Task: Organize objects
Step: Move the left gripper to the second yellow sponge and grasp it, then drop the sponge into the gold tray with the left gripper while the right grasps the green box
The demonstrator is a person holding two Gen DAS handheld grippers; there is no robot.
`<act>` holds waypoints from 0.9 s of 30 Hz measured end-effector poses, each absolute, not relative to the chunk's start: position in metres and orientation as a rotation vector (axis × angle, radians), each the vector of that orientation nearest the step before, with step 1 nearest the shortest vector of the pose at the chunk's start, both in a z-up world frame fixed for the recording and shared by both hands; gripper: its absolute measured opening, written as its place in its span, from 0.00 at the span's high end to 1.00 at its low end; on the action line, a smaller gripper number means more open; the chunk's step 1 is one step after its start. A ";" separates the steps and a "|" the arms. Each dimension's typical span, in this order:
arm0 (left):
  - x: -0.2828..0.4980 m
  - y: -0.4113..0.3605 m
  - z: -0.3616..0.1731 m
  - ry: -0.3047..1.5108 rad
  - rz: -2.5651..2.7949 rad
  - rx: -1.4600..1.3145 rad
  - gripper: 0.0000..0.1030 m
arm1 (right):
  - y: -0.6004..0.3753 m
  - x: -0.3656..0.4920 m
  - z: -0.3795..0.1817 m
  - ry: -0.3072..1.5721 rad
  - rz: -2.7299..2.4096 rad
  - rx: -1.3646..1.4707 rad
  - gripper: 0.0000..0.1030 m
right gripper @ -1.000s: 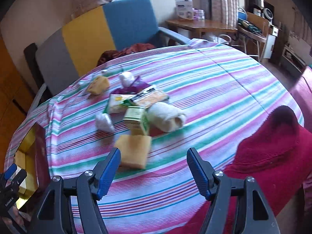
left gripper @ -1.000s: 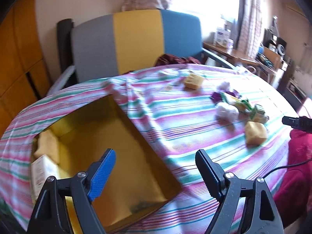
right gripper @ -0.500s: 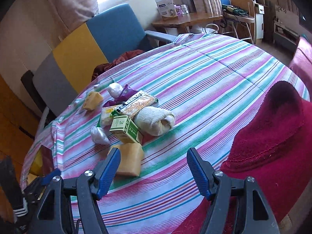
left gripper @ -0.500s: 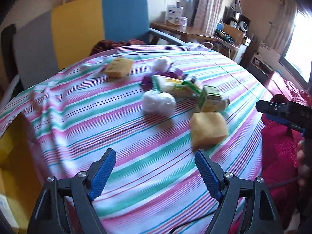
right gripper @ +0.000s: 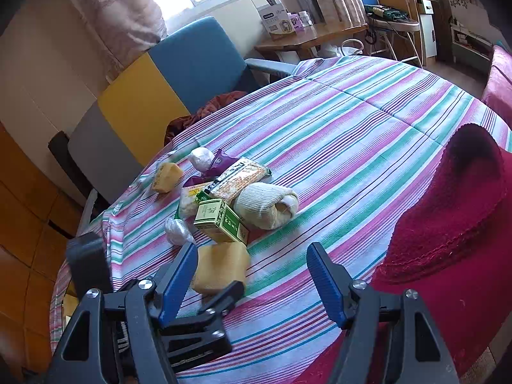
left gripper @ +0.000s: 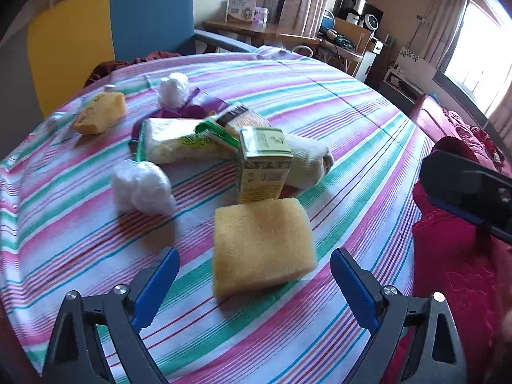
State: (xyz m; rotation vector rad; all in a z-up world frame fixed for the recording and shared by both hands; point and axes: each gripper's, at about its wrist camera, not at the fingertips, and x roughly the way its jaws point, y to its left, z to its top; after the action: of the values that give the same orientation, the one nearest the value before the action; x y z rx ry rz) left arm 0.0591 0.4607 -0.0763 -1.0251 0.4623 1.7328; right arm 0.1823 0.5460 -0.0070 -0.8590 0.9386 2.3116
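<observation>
A yellow sponge (left gripper: 260, 243) lies on the striped tablecloth (left gripper: 336, 105), just ahead of my open, empty left gripper (left gripper: 254, 281). Behind it stand a green box (left gripper: 264, 163), a rolled cream sock (left gripper: 307, 163), a snack packet (left gripper: 179, 142), white wrapped balls (left gripper: 140, 187) and a second sponge (left gripper: 100, 112). My right gripper (right gripper: 252, 278) is open and empty, above the table's near edge. The sponge (right gripper: 220, 267) and the left gripper's finger (right gripper: 224, 297) show under it.
A red cloth (right gripper: 454, 224) covers the table's right side. A grey, yellow and blue chair (right gripper: 153, 89) stands behind the table. A wooden desk (right gripper: 310, 36) with clutter is at the back.
My left gripper has swung right from the yellow box to the object pile and closed in on the sponge. The right gripper drew back and tilted up slightly.
</observation>
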 end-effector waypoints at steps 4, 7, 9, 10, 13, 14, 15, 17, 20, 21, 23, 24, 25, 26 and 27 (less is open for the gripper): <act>0.057 0.468 -0.093 0.499 1.709 -1.063 0.39 | 0.546 0.182 -0.007 0.935 2.310 -0.867 0.30; 0.053 0.450 -0.086 0.440 1.719 -1.057 0.42 | 0.545 0.179 -0.008 0.923 2.303 -0.893 0.30; 0.047 0.433 -0.082 0.410 1.725 -1.074 0.42 | 0.544 0.173 -0.009 0.898 2.291 -0.952 0.30; 0.044 0.426 -0.081 0.398 1.731 -1.084 0.42 | 0.543 0.170 -0.011 0.886 2.288 -0.982 0.30; 0.035 0.395 -0.074 0.389 1.779 -1.088 0.41 | 0.539 0.156 -0.012 0.850 2.286 -1.072 0.31; 0.032 0.384 -0.072 0.389 1.798 -1.088 0.41 | 0.537 0.150 -0.012 0.838 2.290 -1.098 0.31; 0.029 0.377 -0.071 0.385 1.811 -1.087 0.41 | 0.534 0.143 -0.012 0.828 2.295 -1.122 0.31; 0.027 0.359 -0.067 0.381 1.845 -1.079 0.41 | 0.529 0.128 -0.010 0.803 2.309 -1.156 0.31; 0.024 0.336 -0.061 0.373 1.888 -1.065 0.41 | 0.526 0.104 -0.009 0.749 2.296 -1.184 0.31; 0.024 0.328 -0.058 0.365 1.894 -1.065 0.41 | 0.527 0.096 -0.009 0.744 2.290 -1.187 0.31; 0.024 0.317 -0.054 0.352 1.907 -1.060 0.41 | 0.530 0.078 -0.013 0.712 2.267 -1.205 0.31; 0.025 0.313 -0.052 0.348 1.912 -1.054 0.40 | 0.532 0.071 -0.017 0.690 2.249 -1.208 0.31; 0.025 0.306 -0.049 0.342 1.918 -1.048 0.40 | 0.535 0.065 -0.020 0.675 2.232 -1.213 0.32; 0.025 0.302 -0.046 0.334 1.923 -1.042 0.40 | 0.538 0.058 -0.026 0.672 2.218 -1.226 0.35; 0.025 0.296 -0.043 0.326 1.928 -1.036 0.40 | 0.540 0.054 -0.030 0.675 2.208 -1.235 0.37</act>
State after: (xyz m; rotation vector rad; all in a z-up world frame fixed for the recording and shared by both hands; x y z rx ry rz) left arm 0.0248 0.2960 -0.0433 -1.0356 0.3265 1.9277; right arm 0.0538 0.5404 -0.0303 -1.2354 0.6745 2.2083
